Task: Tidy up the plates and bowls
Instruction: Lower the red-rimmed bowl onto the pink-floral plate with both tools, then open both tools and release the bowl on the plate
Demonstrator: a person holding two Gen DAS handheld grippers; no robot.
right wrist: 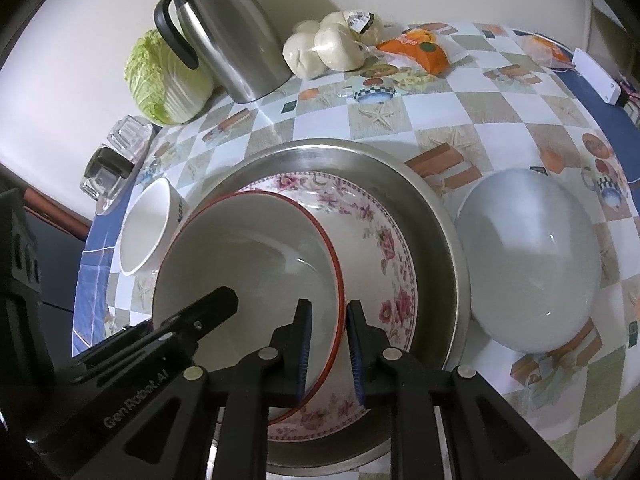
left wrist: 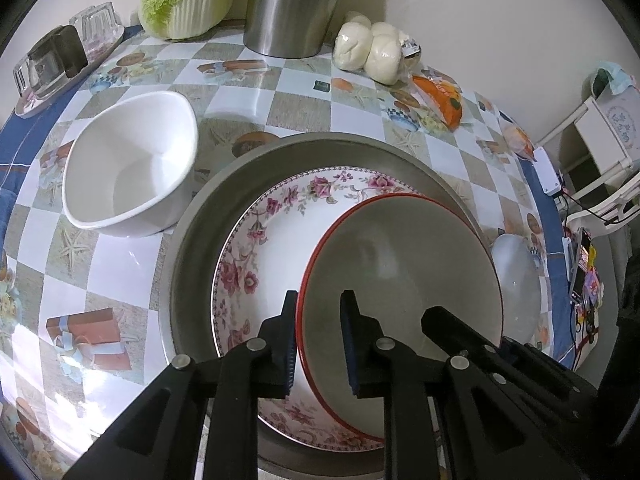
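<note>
Left wrist cam had my left claw (left wrist: 319,344) right up front, its blue pads straddling the near rim of the red-rimmed bowl (left wrist: 400,280), one pad outside and one inside, with a visible gap on the inner side, so not pinched tight. Same deal on the other side: my right claw (right wrist: 329,350) had its pads either side of that bowl's rim, slightly spread, not clamped as far as I could see. The bowl sat tilted in the floral plate (left wrist: 272,224), and the plate lay inside a big steel basin (left wrist: 188,240) on the table (left wrist: 120,272) with its checkered cloth.

Just left of the basin was a squarish white bowl (left wrist: 128,168), upright and touching or nearly touching the basin's edge. On the right, just beside the basin, sat a pale grey bowl (right wrist: 528,264).

Further back stood a steel jug (right wrist: 236,36) with a black handle, a napa cabbage (right wrist: 164,80) beside it, a bag of white buns (right wrist: 324,52) and an orange packet (right wrist: 420,52). Some clear glasses (left wrist: 60,52) sat on a tray at the far left corner.
</note>
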